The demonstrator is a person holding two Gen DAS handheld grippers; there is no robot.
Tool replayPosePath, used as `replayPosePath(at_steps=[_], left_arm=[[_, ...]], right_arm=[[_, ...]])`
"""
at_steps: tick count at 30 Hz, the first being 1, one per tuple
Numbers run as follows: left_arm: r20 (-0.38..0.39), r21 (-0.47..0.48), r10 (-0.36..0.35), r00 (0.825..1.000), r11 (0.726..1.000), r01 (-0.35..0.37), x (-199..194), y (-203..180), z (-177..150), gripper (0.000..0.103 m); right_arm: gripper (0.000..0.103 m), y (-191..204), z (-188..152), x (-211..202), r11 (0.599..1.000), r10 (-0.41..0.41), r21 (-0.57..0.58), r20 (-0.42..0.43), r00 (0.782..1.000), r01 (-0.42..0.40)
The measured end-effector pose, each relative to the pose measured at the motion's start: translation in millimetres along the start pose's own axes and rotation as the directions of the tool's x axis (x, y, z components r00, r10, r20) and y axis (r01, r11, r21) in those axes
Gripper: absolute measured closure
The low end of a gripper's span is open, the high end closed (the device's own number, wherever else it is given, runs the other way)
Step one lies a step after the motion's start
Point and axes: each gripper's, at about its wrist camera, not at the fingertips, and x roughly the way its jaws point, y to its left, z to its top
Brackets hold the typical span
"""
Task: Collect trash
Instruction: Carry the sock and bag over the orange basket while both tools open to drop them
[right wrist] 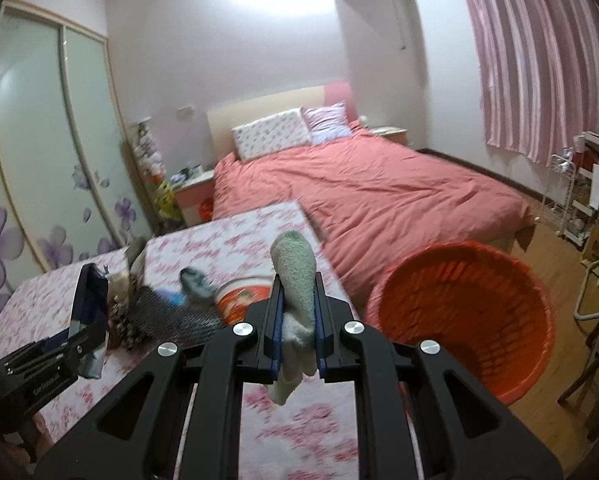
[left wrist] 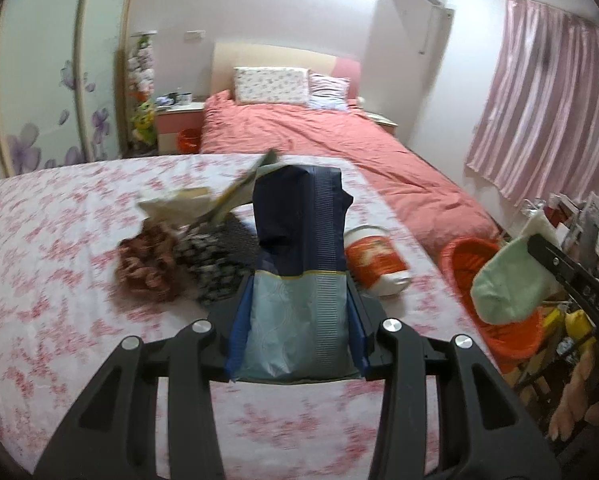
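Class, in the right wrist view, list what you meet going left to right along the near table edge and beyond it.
Blue packet → noodle cup → green sock → orange basket.

Both grippers raised, each clamped on a held item.

The left gripper (left wrist: 299, 320) points forward and somewhat downward; its two black fingers (left wrist: 239, 320), lined with blue pads, press on either side of a dark-and-pale-blue packet (left wrist: 299, 264) that stands upright between them; the jaws sit partly apart, held by the packet's width; in the right wrist view its body shows at the lower left, tilted. The right gripper (right wrist: 297, 320) also points forward and slightly down; its jaws are nearly together, pinching a pale green sock (right wrist: 295, 280) whose toe rises above the fingertips and whose cuff hangs below; in the left wrist view it enters from the right edge.
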Motion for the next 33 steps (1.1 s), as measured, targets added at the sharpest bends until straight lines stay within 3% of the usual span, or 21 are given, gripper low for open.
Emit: replayPosePath(at_steps=[9, 22, 29, 33], left_arm=[[-0.029, 0.092, -0.14, 0.99, 0.986, 0.142, 24, -77, 11, 0.062], [-0.132, 0.21, -0.306, 0.943, 0.921, 0.328, 96, -191, 16, 0.061], [-0.2, 0.247, -0.33, 0.922, 0.894, 0.374, 135, -232, 4, 0.06], [-0.243, 0.242, -0.294, 0.925, 0.905, 0.351, 162, -237, -3, 0.047]], right_arm=[[0.09, -49, 10, 5, 0.995, -0.087, 0.054, 0.038, 0.996, 0.085], [0.09, -120, 12, 21, 0.973, -0.182, 0.15, 0.035, 0.983, 0.175], [0.09, -148, 10, 31, 0.961, -0.209, 0.187, 0.018, 0.978, 0.202], [0.081, -156, 8, 44, 0.961, -0.192, 0.196, -0.03, 0.981, 0.194]])
